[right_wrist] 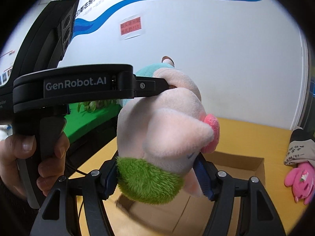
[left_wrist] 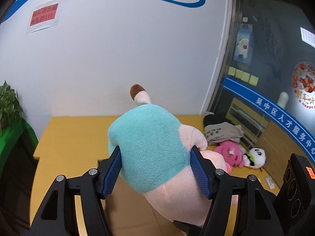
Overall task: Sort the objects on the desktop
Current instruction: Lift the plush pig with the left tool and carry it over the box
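Both grippers are clamped on one plush pig (left_wrist: 149, 149), held in the air above the yellow table (left_wrist: 65, 137). Left gripper (left_wrist: 155, 169): blue pads pressed into the teal shirt on either side of the torso, fabric bulging around the fingers (left_wrist: 111, 172); one brown-tipped limb of the toy sticks up toward the far wall. Right gripper (right_wrist: 157, 177): jaws closed on the head end, gripping the green tuft and the pale pink face, with the pink snout facing right. In the right wrist view the left gripper's black body crosses from the left, and a bare hand (right_wrist: 29, 157) is wrapped around its handle. An open cardboard box (right_wrist: 242, 163) sits on the table directly beneath the toy. Far right on the table: a pink plush (left_wrist: 230, 153), a small panda plush (left_wrist: 255, 157) touching it, and folded grey clothing (left_wrist: 222, 131) just behind them. A potted plant (left_wrist: 8, 106) stands far left.
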Motion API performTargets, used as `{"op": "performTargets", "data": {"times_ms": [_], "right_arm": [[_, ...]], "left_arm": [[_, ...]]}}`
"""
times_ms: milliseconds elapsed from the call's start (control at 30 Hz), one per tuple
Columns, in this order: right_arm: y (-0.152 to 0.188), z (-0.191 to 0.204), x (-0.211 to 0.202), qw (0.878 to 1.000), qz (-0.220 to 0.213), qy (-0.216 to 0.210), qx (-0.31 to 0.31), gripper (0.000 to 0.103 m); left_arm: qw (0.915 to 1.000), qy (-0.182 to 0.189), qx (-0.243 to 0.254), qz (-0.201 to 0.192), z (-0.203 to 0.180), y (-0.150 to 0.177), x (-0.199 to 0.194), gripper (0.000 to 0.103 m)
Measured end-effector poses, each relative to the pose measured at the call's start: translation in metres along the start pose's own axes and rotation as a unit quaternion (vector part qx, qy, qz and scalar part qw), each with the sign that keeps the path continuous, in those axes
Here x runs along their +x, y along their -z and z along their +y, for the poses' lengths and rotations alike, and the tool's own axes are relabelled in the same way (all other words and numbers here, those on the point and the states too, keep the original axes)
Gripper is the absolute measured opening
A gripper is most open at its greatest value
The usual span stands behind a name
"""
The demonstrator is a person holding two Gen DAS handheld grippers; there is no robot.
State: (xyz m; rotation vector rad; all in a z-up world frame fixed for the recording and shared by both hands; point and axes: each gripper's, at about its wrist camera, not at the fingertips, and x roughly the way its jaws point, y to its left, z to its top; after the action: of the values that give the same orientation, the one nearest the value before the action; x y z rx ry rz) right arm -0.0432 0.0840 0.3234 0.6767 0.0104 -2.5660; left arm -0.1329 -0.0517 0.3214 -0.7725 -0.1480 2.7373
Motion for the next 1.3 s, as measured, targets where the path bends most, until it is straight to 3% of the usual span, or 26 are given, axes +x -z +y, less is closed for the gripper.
{"op": "performTargets", "data": {"times_ms": [100, 300, 533, 700, 867, 967, 1033, 1100, 1200, 1267, 1300], "right_arm": [[-0.019, -0.022, 0.055, 1.0, 0.009, -0.001, 0.018, 0.067], [-0.007, -0.042, 0.12, 0.998, 0.037, 0.006, 0.044, 0.067], [0.037, -0.058, 0.21, 0.99, 0.107, 0.02, 0.089, 0.067], [0.072, -0.062, 0.263, 0.979, 0.168, 0.024, 0.116, 0.067], [0.091, -0.061, 0.301, 0.967, 0.218, 0.023, 0.131, 0.074], [0.095, -0.06, 0.314, 0.958, 0.251, -0.001, 0.138, 0.08], [0.096, -0.058, 0.312, 0.957, 0.254, -0.028, 0.141, 0.08], [0.091, -0.053, 0.301, 0.962, 0.234, -0.056, 0.128, 0.08], [0.082, -0.04, 0.297, 0.97, 0.223, -0.039, 0.083, 0.076], [0.084, -0.039, 0.307, 0.964, 0.246, -0.05, 0.086, 0.059], [0.086, -0.041, 0.311, 0.96, 0.256, -0.058, 0.095, 0.059]], "left_arm": [[0.9998, -0.002, 0.005, 0.02, 0.016, -0.013, 0.028, 0.07], [0.9974, 0.009, -0.013, 0.07, 0.06, -0.007, 0.101, 0.069], [0.9868, 0.024, -0.033, 0.157, 0.105, 0.043, 0.187, 0.067], [0.9747, 0.021, -0.049, 0.217, 0.13, 0.087, 0.234, 0.067], [0.9712, 0.011, -0.023, 0.237, 0.131, 0.105, 0.252, 0.067], [0.9682, 0.001, -0.007, 0.25, 0.134, 0.113, 0.257, 0.067], [0.9636, -0.003, -0.006, 0.267, 0.139, 0.12, 0.262, 0.064], [0.9641, -0.002, -0.005, 0.266, 0.142, 0.125, 0.261, 0.064], [0.9654, 0.004, -0.015, 0.26, 0.147, 0.126, 0.258, 0.064], [0.9654, 0.002, -0.012, 0.261, 0.148, 0.127, 0.257, 0.064], [0.9654, 0.001, -0.01, 0.261, 0.148, 0.126, 0.256, 0.064]]}}
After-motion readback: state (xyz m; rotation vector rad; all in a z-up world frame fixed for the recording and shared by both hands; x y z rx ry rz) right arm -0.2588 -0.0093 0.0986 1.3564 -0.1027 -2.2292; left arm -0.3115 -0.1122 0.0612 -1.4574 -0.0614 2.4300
